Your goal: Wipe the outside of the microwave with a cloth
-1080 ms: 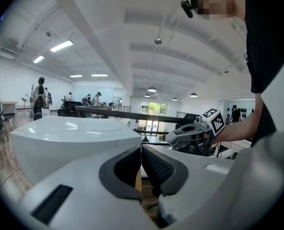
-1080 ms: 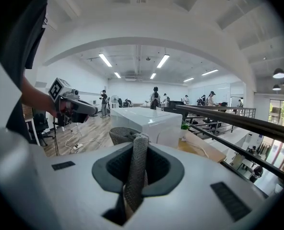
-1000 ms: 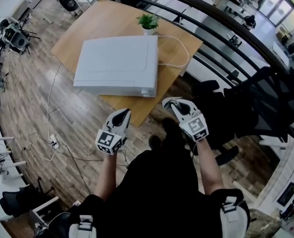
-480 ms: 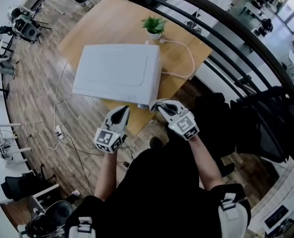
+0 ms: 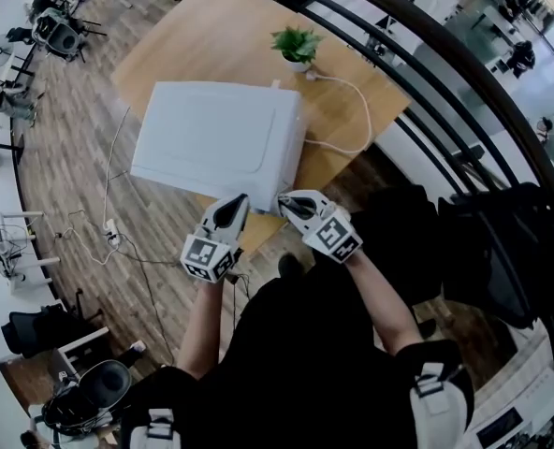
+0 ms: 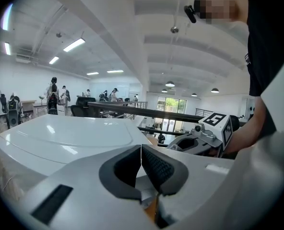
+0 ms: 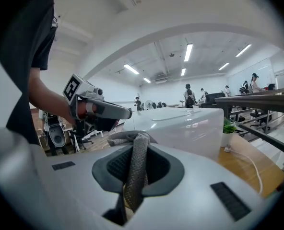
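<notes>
Now the microwave (image 5: 216, 143) stands on the wooden table (image 5: 211, 36), with its near right corner just in front of both tools. The right gripper (image 5: 289, 203) has its fingers clamped on a grey cloth (image 7: 136, 166), which stands up between them as a narrow folded strip. The left gripper (image 5: 237, 204) has its fingers pressed together with nothing between. I judge that the wiping is not yet begun, because the cloth does not seem to touch the white body. To do it well, the right gripper should lay the free end of the cloth flat on the near wall, not the hard fingers, and pull in long even strokes. Only a small piece of cloth sticks out, so the pressure should be light. The white cable (image 5: 357, 110) and the small plant (image 5: 298, 45) at the far side are better avoided.
</notes>
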A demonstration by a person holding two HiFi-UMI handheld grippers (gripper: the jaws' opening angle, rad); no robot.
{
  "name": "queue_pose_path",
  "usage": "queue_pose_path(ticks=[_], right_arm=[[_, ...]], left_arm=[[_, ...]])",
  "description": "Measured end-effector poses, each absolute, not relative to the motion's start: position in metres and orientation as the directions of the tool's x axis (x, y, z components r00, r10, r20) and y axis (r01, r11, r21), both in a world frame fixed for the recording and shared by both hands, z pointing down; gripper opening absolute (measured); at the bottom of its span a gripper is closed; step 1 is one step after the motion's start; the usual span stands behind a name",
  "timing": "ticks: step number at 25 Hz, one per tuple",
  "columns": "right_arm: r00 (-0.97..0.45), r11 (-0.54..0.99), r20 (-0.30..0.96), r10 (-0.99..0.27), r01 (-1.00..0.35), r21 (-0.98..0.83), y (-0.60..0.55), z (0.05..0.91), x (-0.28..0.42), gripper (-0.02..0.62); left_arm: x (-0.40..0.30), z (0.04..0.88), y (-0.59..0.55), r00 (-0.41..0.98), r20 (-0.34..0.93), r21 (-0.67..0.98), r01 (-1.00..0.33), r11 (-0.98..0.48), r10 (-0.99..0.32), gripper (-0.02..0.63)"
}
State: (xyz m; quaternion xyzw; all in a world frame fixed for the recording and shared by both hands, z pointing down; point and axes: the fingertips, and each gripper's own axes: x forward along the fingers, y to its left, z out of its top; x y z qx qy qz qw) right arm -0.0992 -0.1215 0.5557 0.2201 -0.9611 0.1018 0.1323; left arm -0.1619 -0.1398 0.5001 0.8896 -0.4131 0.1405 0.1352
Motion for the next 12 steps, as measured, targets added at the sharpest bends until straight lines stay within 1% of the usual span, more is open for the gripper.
queue_pose_path(ticks=[6, 12], right_arm=[[-0.885, 0.9, 0.297, -0.36, -0.413, -0.138, -0.129, 0.555, -0.104, 0.032], [-0.881, 0.905, 0.301, -0.365, -0.412, -0.108, -0.147, 0.555, -0.099, 0.032]], left_arm=[[-0.161, 0.509, -0.156, 0.597, 0.381, 0.126, -0.79, -0.6, -0.707, 0.006], [-0.168, 0.518, -0.155, 0.568, 0.403, 0.088, -0.804, -0.588, -0.717, 0.006]])
